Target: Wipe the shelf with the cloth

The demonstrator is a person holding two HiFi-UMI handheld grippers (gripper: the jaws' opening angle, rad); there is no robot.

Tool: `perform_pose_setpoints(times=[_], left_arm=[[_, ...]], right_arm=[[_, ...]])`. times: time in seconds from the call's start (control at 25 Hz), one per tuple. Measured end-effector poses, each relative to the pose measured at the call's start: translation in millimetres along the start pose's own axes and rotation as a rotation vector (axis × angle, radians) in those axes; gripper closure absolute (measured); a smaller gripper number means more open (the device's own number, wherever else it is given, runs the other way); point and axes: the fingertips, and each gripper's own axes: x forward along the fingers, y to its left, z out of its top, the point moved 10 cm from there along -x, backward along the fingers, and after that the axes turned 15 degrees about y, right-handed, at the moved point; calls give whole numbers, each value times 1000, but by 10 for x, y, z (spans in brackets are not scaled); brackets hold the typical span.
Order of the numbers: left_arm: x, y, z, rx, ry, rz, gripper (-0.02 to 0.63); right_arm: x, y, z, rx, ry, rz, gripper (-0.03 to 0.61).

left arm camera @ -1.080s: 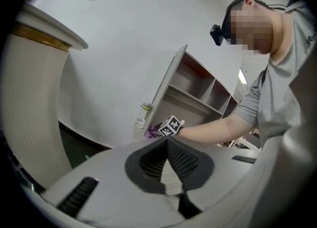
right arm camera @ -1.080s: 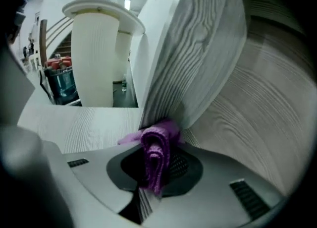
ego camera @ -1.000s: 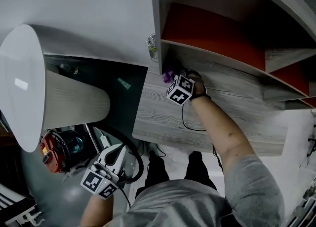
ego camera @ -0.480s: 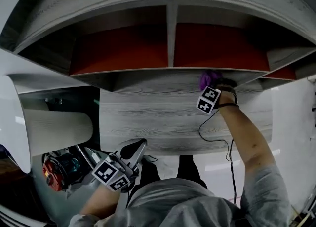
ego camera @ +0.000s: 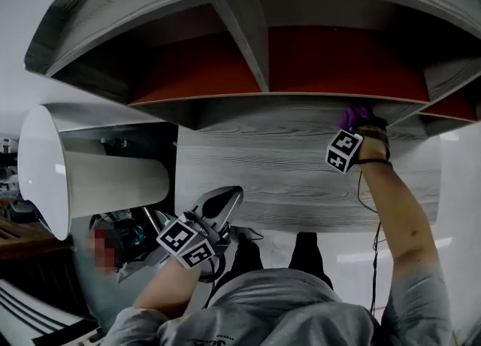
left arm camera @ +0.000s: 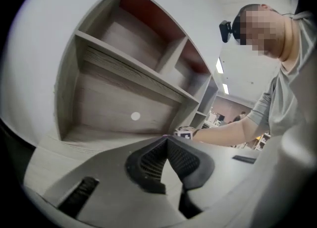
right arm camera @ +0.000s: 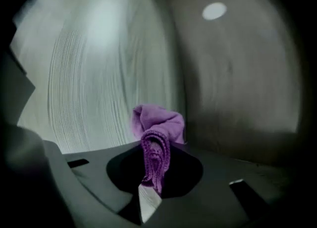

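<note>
A grey wood-grain shelf unit (ego camera: 301,164) with red-backed compartments fills the head view. My right gripper (ego camera: 355,128) is shut on a purple cloth (ego camera: 350,117) and presses it against the shelf board at the inner right corner. In the right gripper view the purple cloth (right arm camera: 157,133) bunches between the jaws against the grained board (right arm camera: 94,73). My left gripper (ego camera: 225,203) hangs low in front of the shelf's front edge, its jaws closed together with nothing between them. From the left gripper view the shelf (left arm camera: 124,103) and the right arm (left arm camera: 228,130) show beyond my left gripper (left arm camera: 167,145).
A white curved panel (ego camera: 45,164) stands at the left of the shelf. Below it sit red and teal items (ego camera: 120,239) near the floor. A vertical divider (ego camera: 244,36) splits the upper red compartments. A cable (ego camera: 373,262) hangs along the right arm.
The right gripper has slid the purple cloth rightward along the shelf board, from its left end to the right corner. The left gripper has risen toward the shelf's front edge.
</note>
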Motion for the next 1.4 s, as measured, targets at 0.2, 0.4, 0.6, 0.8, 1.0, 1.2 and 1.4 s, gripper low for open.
perform_pose_setpoints(times=[0.2, 0.4, 0.6, 0.8, 1.0, 1.2, 1.4], left_arm=[[-701, 557, -64, -16, -99, 124, 603], [-1411, 826, -356, -18, -129, 171, 603], [-1947, 991, -654, -18, -120, 168, 603], [-2265, 1114, -955, -43, -125, 193, 603], [-2436, 1142, -1016, -68, -146, 211, 603], [-2418, 1102, -1006, -61, -154, 200, 603], [-2251, 1113, -1044, -82, -149, 167, 603]], right_arm=[[-1491, -476, 705, 535, -831, 278, 514], [-2578, -740, 1810, 778, -1393, 403, 512], [-3130, -1008, 2409, 985, -1636, 439, 512], [-3456, -1214, 2662, 1021, -1782, 436, 516], [-3461, -1336, 2716, 984, -1750, 373, 515], [-3358, -1310, 2806, 909, -1711, 369, 512], [-2776, -916, 3218, 821, -1424, 406, 515]])
